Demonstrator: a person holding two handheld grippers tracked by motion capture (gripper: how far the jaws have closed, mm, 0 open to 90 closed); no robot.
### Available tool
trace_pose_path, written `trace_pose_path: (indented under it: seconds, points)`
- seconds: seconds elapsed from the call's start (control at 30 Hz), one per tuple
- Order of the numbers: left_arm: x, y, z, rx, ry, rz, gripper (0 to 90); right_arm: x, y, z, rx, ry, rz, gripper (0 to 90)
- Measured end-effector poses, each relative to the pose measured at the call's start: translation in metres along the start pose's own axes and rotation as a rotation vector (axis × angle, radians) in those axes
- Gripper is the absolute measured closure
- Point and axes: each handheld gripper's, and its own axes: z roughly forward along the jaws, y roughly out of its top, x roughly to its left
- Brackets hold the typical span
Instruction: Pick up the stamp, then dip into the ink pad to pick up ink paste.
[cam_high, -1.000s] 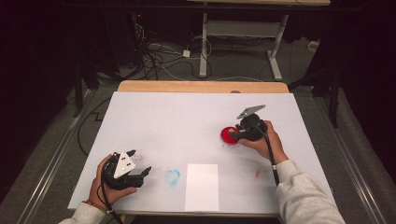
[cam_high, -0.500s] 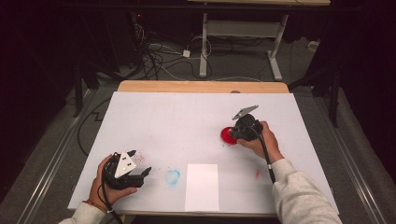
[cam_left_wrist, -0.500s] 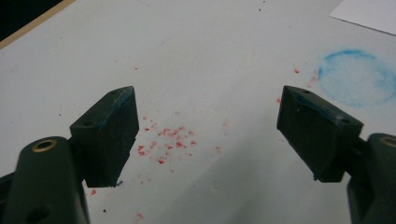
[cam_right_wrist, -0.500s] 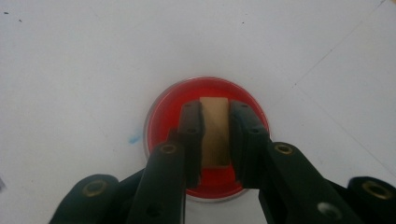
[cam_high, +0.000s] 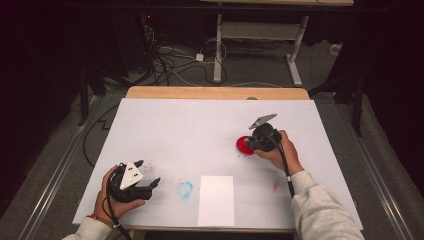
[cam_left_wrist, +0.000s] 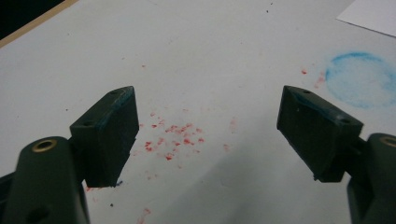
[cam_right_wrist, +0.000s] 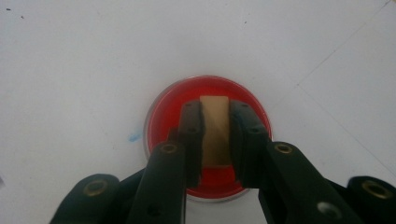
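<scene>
A round red ink pad (cam_right_wrist: 163, 116) lies on the white table cover (cam_high: 200, 125), right of centre. My right gripper (cam_right_wrist: 215, 112) points down over it, shut on a small tan block (cam_right_wrist: 215, 135) that stands upright between the pads, its lower end at the red surface. In the high view the right gripper (cam_high: 252, 142) hides part of the pad (cam_high: 244, 146). My left gripper (cam_high: 148, 172) rests low at the near left, held in a hand. In its own view the left gripper (cam_left_wrist: 208, 100) stands open with nothing between its fingers, above red specks (cam_left_wrist: 173, 140).
A blank white sheet of paper (cam_high: 216, 200) lies at the front middle. A round blue stain (cam_high: 184, 189) sits just left of it, and a small red smear (cam_high: 275, 186) to its right. The table's wooden far edge (cam_high: 215, 92) borders dark floor with cables.
</scene>
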Motion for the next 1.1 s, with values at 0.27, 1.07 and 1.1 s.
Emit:
trace_pose_path:
  seconds: [0.27, 1.07, 1.1]
  points:
    - [-0.002, -0.002, 0.002, 0.010, -0.002, -0.011, 20.3, 0.003, -0.003, -0.003, -0.019, -0.009, -0.014, 76.5]
    - [-0.003, -0.002, 0.003, 0.006, -0.017, 0.034, 19.1, 0.003, 0.003, -0.062, -0.217, -0.010, 0.009, 76.4]
    - [-0.003, -0.002, 0.003, 0.009, -0.019, 0.037, 19.0, 0.003, 0.004, -0.064, -0.222, -0.012, 0.008, 76.4]
